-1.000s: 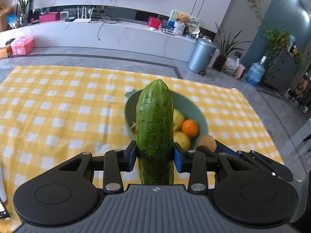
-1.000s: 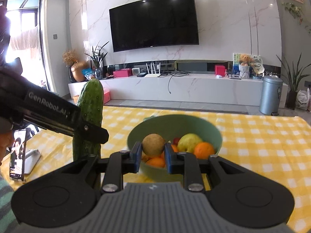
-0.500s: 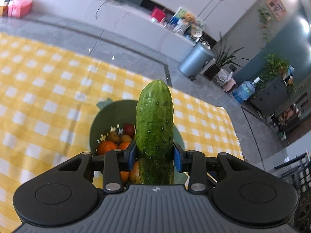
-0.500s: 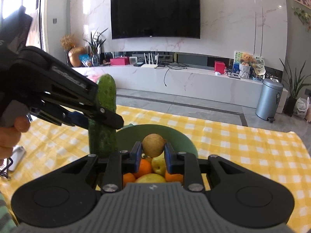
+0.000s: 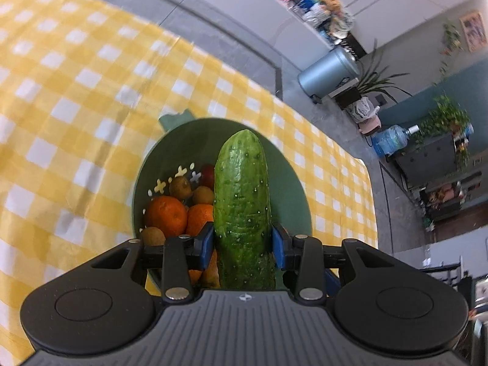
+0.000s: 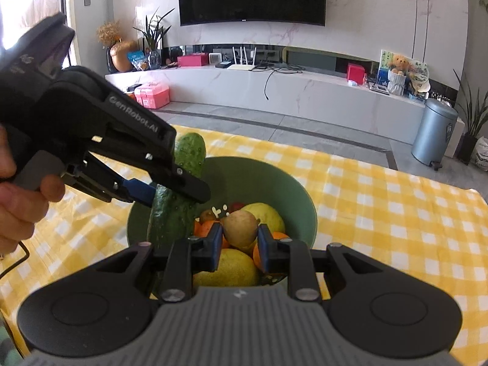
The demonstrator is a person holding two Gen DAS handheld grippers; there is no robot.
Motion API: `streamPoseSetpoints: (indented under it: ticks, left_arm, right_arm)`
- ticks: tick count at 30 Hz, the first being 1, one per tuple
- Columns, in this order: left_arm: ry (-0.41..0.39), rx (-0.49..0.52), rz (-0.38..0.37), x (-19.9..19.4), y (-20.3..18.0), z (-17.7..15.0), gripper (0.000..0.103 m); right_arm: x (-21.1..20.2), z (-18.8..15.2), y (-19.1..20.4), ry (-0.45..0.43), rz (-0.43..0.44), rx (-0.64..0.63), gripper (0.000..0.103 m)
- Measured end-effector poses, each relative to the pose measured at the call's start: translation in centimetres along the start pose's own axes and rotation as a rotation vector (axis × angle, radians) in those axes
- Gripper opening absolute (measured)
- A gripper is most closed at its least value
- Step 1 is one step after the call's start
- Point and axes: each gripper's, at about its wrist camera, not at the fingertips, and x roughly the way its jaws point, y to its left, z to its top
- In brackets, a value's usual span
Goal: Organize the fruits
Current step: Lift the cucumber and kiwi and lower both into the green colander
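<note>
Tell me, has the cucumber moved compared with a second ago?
Yes. In the right wrist view the cucumber has shifted right, from beside the green bowl to over its left rim, clamped in the left gripper.

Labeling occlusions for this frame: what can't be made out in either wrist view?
- Cucumber lower end: left wrist view, hidden behind the left gripper body.
- Bowl near rim and the fruit low in it: right wrist view, covered by the right gripper.
- Small brown fruit type: unclear.

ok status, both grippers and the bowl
Left hand-held gripper shut on cucumber. Right shut on brown fruit. Both over bowl; bowl crowded.
</note>
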Motion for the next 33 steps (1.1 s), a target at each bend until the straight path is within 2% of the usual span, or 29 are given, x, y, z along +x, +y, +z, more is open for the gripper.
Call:
streamPoseSetpoints:
  ticks: [5,11,14,20,33]
  left_arm:
    - [0.023,-0.078,0.01,1.1,0.9,0.5,0.043]
    - [0.036,-0.058,0.075,1.9,0.8,0.9,0.045]
    - [0.041,-0.031,0.09,2.0,0.4,0.8,0.046]
    - [0.034,0.039,0.167,2.0,-0.1,0.5,0.05]
    - [-0.001,0.202,0.202,-0.1,-1.2,0.0,0.058]
  right_arm:
    - [0.6,-0.2,0.0,0.02,0.005,-0.005,0.021]
    - [1.7,0.0,0.1,0.044,0.01,-0.016,0.021]
    - [2.2,0.2,0.2,0.058,0.014,-0.025,0.021]
    - [3.1,0.4,0.0,0.094,0.003,-0.016,0.021]
    - [4.1,0.7,-0.3,0.119,-0.027,0.005,0.021]
